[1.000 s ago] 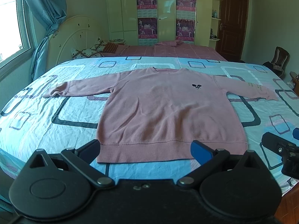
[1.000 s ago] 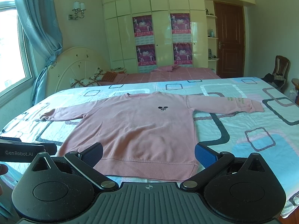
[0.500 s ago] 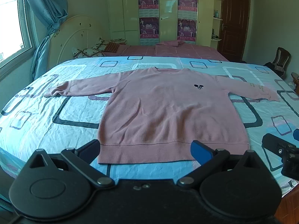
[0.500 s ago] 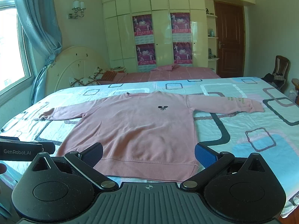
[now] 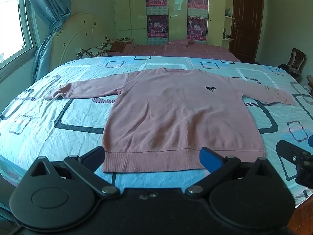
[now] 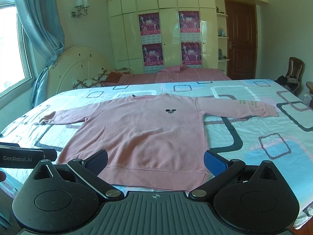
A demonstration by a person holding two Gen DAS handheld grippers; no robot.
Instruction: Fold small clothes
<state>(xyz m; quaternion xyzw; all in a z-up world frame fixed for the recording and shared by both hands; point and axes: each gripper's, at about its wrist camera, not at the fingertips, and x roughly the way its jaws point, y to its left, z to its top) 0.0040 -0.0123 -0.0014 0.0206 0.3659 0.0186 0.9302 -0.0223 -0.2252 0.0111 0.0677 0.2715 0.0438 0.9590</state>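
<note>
A pink long-sleeved sweater (image 5: 176, 113) (image 6: 144, 135) lies flat and face up on the bed, both sleeves spread out to the sides, hem toward me. A small dark logo (image 5: 210, 88) marks its chest. My left gripper (image 5: 152, 156) hovers open just short of the hem, nothing between its blue pads. Over the hem's right part my right gripper (image 6: 155, 161) is open too and holds nothing. Each gripper's body shows at the edge of the other's view, the right gripper (image 5: 295, 160) and the left gripper (image 6: 23, 155).
The bed is covered by a light blue sheet (image 5: 49, 121) with dark square patterns. Behind it stand a second bed with a pink cover (image 5: 176, 49), a cream headboard (image 5: 78, 35), a wardrobe with posters (image 6: 170, 39), a brown door (image 6: 240, 39) and a chair (image 6: 295, 68) at right.
Both grippers have drifted slightly, so the sweater sits a touch differently in each view. The sweater itself has not moved and both grippers stay open.
</note>
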